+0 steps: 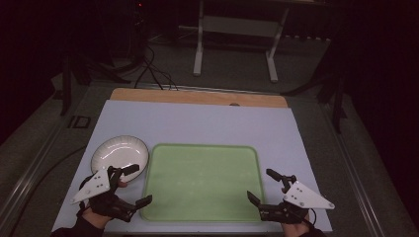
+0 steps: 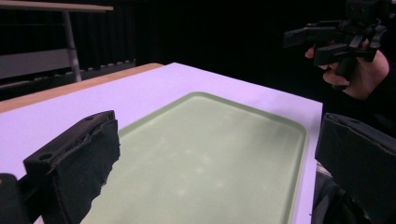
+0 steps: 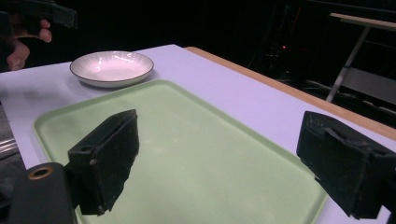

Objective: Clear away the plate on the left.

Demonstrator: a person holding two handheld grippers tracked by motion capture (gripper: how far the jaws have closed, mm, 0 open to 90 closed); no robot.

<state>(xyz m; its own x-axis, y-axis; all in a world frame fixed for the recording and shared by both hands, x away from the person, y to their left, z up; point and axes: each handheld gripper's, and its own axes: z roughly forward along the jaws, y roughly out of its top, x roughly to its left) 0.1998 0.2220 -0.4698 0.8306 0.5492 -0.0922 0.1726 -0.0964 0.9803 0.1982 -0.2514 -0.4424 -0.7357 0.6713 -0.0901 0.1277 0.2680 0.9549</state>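
The room is dark around a table [image 1: 197,123] covered with a pale lilac sheet, a strip of bare wood showing along its far edge. Beyond it, on the grey floor, stands a white metal frame [image 1: 237,37] with two legs, and black cables [image 1: 153,69] trail across the floor to the left of it.

On the table there are just two things. One light green tray [image 1: 202,181] with rounded corners lies flat in the middle toward the near side, nothing on it. One white shallow bowl [image 1: 119,153] with a dark rim and fluted inside sits just beside the tray's far left corner, apparently not touching it.

Two grippers come in from the near edge, one in each hand. The left gripper [image 1: 131,185] hovers at the tray's near left corner, jaws spread wide with nothing between them; its farther jaw reaches over the bowl's near rim. The right gripper [image 1: 269,185] is at the tray's near right corner, jaws likewise wide apart and holding nothing. Each carries a grey three-cornered plate on top.
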